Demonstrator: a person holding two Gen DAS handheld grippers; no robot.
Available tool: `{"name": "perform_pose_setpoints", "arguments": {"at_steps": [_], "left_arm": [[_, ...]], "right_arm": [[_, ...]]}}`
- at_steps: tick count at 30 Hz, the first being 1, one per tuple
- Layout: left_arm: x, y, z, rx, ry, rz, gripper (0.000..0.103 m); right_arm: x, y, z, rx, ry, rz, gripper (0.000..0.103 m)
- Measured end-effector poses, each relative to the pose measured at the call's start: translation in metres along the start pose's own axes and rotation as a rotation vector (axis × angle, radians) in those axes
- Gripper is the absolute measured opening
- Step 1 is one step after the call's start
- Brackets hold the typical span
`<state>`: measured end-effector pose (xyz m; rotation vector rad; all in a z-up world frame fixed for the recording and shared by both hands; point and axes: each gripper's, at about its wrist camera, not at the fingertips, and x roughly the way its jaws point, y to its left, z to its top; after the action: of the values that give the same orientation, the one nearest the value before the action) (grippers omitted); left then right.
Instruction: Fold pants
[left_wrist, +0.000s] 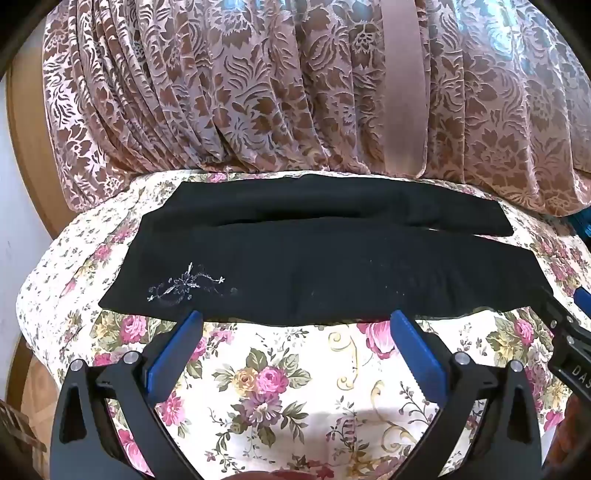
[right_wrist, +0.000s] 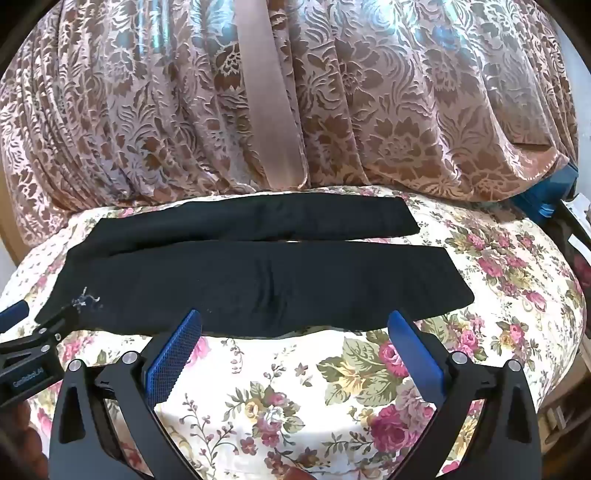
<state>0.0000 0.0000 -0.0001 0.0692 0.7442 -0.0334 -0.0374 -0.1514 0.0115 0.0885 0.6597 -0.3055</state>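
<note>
Both wrist views downward, sharing pants (left_wrist: 314, 266)

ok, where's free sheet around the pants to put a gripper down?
Free: the floral sheet on the near side of the pants, under both open grippers, left and right; also the sheet past the leg ends. Crowded: the far side, where the upper leg lies close to the brown curtain.

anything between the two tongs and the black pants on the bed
Nothing visible. The left tongs and right tongs are both open, tips at the near edge of the black pants, with only bare flowered bedsheet below them. The curtain hangs behind the pants, out of the way.
</note>
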Motion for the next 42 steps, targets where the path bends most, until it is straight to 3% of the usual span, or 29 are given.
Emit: {"name": "perform_pose_setpoints", "arguments": {"at_steps": [10,42], "left_arm": [[0.01,0.004,-0.017,0.004,-0.009,-0.002,0.101],[0.013,0.004,-0.01,-0.01,0.042,-0.008,0.101]], "right_arm": [[0.0,-0.001,0.004,0.001,0.004,0.005,0.1],[0.006,0.001,-0.002,-0.01,0.017,0.009,0.1]]}}
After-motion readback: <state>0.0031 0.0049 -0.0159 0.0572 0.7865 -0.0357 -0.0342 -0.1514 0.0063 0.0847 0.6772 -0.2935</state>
